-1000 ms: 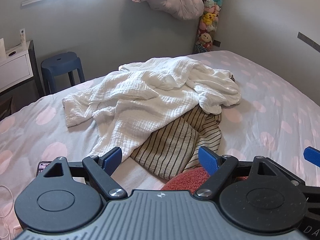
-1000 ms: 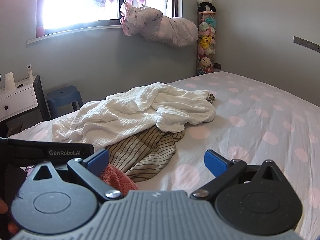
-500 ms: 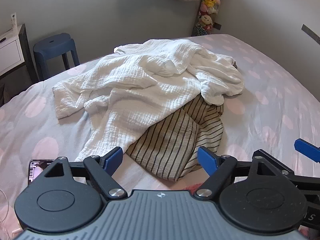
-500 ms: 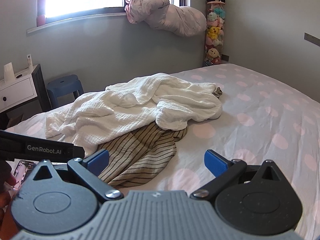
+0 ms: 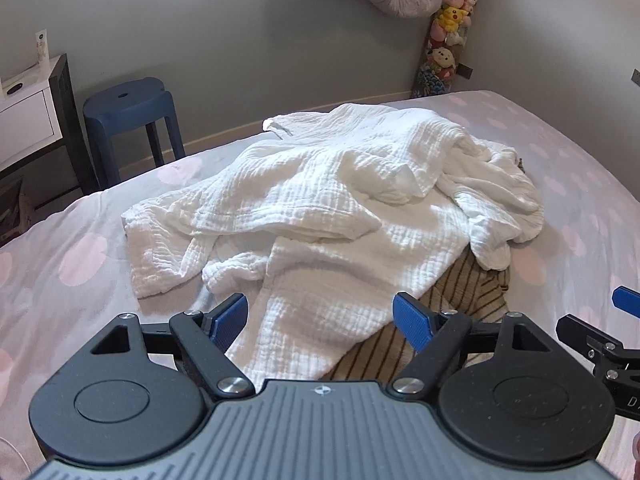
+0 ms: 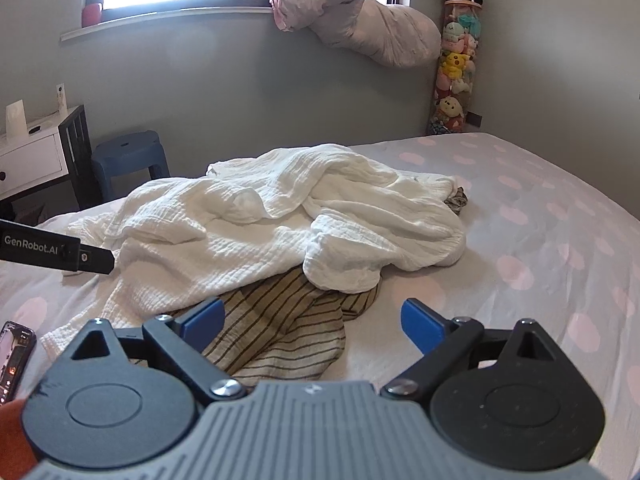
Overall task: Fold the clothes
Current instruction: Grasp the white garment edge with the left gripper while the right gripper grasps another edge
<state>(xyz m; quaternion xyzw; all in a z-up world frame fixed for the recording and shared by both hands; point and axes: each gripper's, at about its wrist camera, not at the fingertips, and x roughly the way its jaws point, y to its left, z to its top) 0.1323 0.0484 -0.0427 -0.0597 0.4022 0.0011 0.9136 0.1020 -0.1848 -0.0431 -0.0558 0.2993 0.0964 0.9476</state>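
Note:
A crumpled white muslin garment [image 5: 328, 216] lies in a heap on the bed, also in the right wrist view [image 6: 280, 224]. A beige garment with dark stripes [image 5: 460, 300] lies partly under its near edge and shows more fully in the right wrist view [image 6: 280, 328]. My left gripper [image 5: 320, 316] is open and empty, hovering over the near edge of the white garment. My right gripper [image 6: 312, 318] is open and empty, just above the striped garment. The left gripper's body [image 6: 56, 250] shows at the left of the right wrist view.
The bed [image 6: 540, 240] has a grey cover with pink dots. A blue stool [image 5: 124, 108] and a white bedside cabinet [image 5: 28, 116] stand beyond its far left edge. A phone [image 6: 14, 352] lies on the bed near left. A column of plush toys [image 6: 456, 68] stands in the corner.
Both grippers have moved forward toward the heap. The left one has shifted left, over the white garment. A red-orange cloth seen earlier below the grippers has dropped out of view.

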